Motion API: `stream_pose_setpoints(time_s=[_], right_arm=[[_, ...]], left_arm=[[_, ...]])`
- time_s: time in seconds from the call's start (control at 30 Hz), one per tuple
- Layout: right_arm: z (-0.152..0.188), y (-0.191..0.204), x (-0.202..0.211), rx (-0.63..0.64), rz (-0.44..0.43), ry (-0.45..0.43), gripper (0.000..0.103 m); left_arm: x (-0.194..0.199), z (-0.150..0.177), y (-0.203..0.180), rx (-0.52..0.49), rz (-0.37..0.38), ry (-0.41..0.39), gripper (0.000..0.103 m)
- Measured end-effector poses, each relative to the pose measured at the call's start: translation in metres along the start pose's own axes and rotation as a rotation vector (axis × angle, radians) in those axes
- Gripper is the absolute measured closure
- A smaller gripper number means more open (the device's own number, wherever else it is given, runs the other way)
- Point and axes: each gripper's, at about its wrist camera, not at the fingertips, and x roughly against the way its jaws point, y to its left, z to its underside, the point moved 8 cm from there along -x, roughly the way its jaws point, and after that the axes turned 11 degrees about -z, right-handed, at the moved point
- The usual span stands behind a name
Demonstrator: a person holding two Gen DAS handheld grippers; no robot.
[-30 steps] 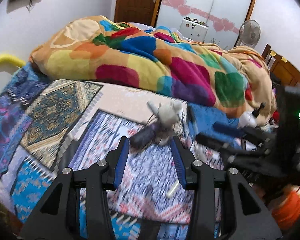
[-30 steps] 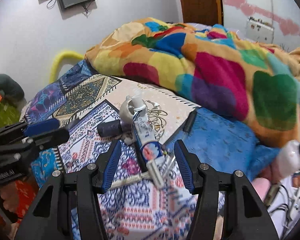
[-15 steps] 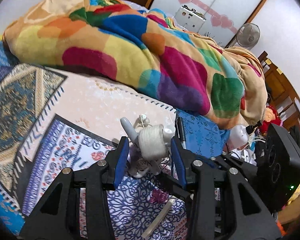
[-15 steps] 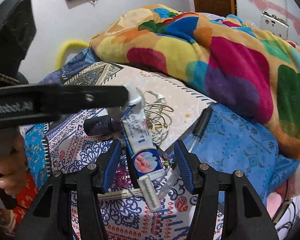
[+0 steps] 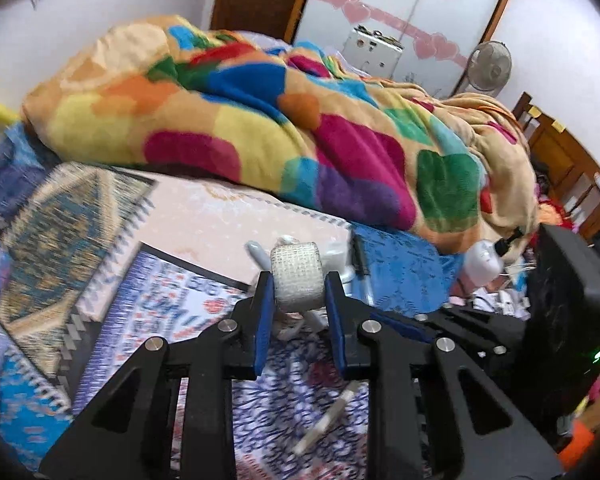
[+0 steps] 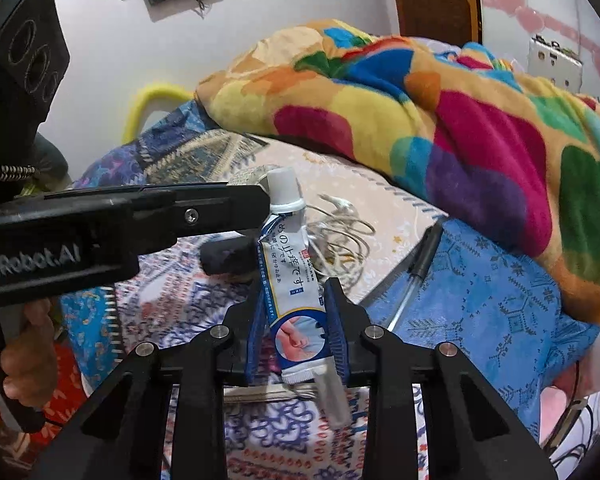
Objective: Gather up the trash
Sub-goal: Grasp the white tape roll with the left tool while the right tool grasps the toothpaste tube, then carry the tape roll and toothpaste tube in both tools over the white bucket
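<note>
My left gripper (image 5: 298, 284) is shut on a white gauze roll (image 5: 297, 276) and holds it just above the patterned bedspread (image 5: 172, 304). My right gripper (image 6: 294, 312) is shut on a white and blue ointment tube (image 6: 292, 280), its cap pointing away from me. The left gripper's arm (image 6: 140, 216) crosses the left of the right wrist view, its tip by the tube's cap. A dark small bottle (image 6: 228, 256), a tangle of white earphone cable (image 6: 340, 236) and a pen (image 6: 416, 276) lie on the bed beyond the tube. A thin white stick (image 5: 324, 420) lies below the left gripper.
A bright multicoloured blanket (image 5: 260, 120) is heaped across the bed behind the items. A blue cloth (image 6: 500, 312) lies on the right. The right gripper's body (image 5: 560, 320) fills the right of the left wrist view. A fan (image 5: 490, 66) and wardrobe stand at the back.
Both grippers have closed: the left on the gauze roll, the right on the ointment tube. The left gripper has lifted the roll slightly off the bedspread.
</note>
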Motion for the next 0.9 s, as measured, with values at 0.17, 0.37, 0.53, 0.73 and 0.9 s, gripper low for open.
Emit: stream_pose_setpoints(time_s=[0.17, 0.37, 0.53, 0.73, 0.9], right_arm=[[-0.009, 0.007, 0.013, -0.018, 0.002, -0.035, 0.079], [-0.019, 0.015, 0.031, -0.026, 0.031, -0.074, 0.079], [-0.026, 0.024, 0.050, -0.046, 0.047, -0.099, 0.079], [-0.028, 0.048, 0.075, -0.039, 0.101, -0.123, 0.079], [-0.027, 0.080, 0.095, -0.027, 0.113, -0.140, 0.079]], left_arm=[[0.027, 0.000, 0.018, -0.009, -0.051, -0.041, 0.078], [0.055, 0.019, 0.030, -0.023, -0.093, -0.042, 0.078], [0.080, 0.037, 0.040, -0.017, -0.124, -0.042, 0.078], [0.121, 0.055, 0.050, -0.027, -0.171, -0.066, 0.078], [0.162, 0.069, 0.061, -0.029, -0.208, -0.105, 0.078]])
